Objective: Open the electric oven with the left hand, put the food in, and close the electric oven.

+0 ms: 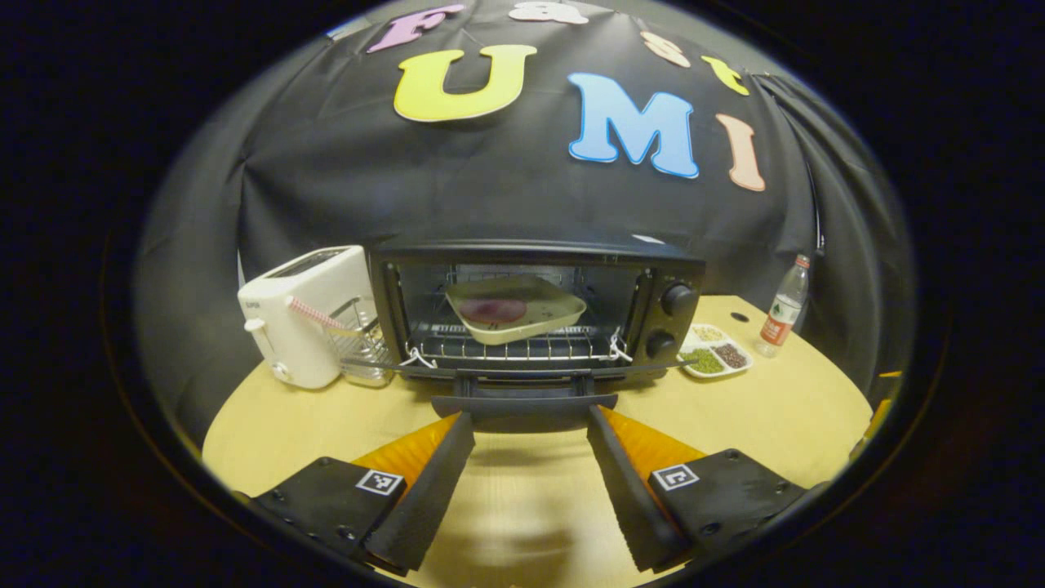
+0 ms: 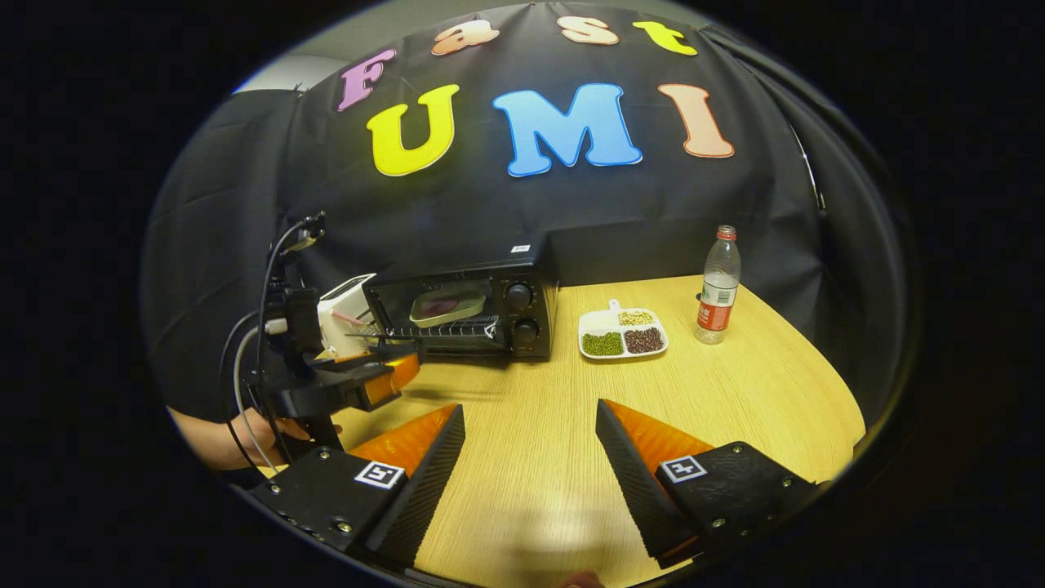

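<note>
The black electric oven (image 1: pixel 539 310) stands open at the back of the wooden table (image 1: pixel 735 416), its door (image 1: pixel 522 384) folded down flat toward me. Inside, a cream plate (image 1: pixel 516 307) with a dark reddish food patch (image 1: pixel 492 310) rests tilted on the wire rack. My left gripper (image 1: pixel 529 425) is open just in front of the door's handle (image 1: pixel 522 403), fingers either side of it, apart from it. The right gripper view has the oven (image 2: pixel 465 314) at the left and the left gripper (image 2: pixel 384 380) before its door. My right gripper (image 2: pixel 529 425) hangs open over bare table.
A white toaster (image 1: pixel 306 314) and a wire basket (image 1: pixel 359 343) stand left of the oven. Right of it are a divided tray of beans (image 1: pixel 714 349) and a plastic bottle (image 1: pixel 782 309). A hand (image 2: pixel 273 429) holds the left gripper, with cables trailing.
</note>
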`<move>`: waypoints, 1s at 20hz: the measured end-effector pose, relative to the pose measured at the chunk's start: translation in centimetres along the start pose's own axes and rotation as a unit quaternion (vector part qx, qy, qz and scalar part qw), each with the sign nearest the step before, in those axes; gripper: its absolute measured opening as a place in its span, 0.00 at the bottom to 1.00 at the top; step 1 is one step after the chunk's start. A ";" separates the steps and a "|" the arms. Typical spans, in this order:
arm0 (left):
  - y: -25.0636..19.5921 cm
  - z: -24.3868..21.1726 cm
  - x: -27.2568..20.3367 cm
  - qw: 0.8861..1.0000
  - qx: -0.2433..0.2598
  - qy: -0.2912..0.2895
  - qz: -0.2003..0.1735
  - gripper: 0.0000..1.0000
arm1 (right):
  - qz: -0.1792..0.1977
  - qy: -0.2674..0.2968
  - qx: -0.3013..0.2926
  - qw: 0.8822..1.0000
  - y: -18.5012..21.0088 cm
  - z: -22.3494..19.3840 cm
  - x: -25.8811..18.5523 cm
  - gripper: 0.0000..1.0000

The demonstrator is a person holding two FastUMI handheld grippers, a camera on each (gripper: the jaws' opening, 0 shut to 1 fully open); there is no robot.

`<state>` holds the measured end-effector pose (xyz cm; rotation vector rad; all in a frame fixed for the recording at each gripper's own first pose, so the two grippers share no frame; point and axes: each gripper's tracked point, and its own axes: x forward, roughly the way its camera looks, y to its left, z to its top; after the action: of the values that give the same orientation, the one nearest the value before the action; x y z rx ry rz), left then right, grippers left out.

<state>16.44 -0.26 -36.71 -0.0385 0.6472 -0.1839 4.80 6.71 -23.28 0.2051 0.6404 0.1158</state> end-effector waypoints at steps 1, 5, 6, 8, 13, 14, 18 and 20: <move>0.0 0.4 0.1 1.000 0.004 -0.006 0.000 0.95 | -0.001 0.000 0.000 1.000 0.0 0.0 0.1 0.98; -0.2 2.8 0.5 0.999 0.027 -0.032 -0.008 0.95 | -0.005 -0.004 0.004 1.000 -0.3 0.5 0.4 0.98; -0.4 3.6 0.4 0.999 0.030 -0.038 -0.013 0.99 | -0.008 -0.008 0.003 1.000 -0.6 0.8 0.4 0.98; -1.0 5.6 -0.3 0.997 0.035 -0.059 -0.021 0.91 | -0.012 -0.022 -0.002 1.000 -0.8 1.7 0.1 0.98; -3.2 10.8 -6.0 0.991 0.042 -0.130 -0.007 0.91 | -0.002 -0.067 0.003 0.998 -2.0 4.6 -1.4 0.98; -3.9 11.5 -7.7 0.989 0.040 -0.143 -0.003 0.99 | 0.001 -0.081 -0.003 0.997 -2.3 5.5 -2.0 0.98; -6.4 12.8 -15.2 0.981 0.032 -0.187 0.029 0.97 | -0.028 -0.127 -0.050 0.990 -5.2 7.9 -5.1 0.98; -7.5 13.1 -18.7 0.978 0.036 -0.203 0.043 0.95 | -0.033 -0.153 -0.065 0.986 -6.1 9.0 -6.8 0.98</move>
<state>8.51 -4.53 -14.42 0.0212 0.2344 -0.1100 5.12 -1.72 -13.65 0.0721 0.3314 0.0606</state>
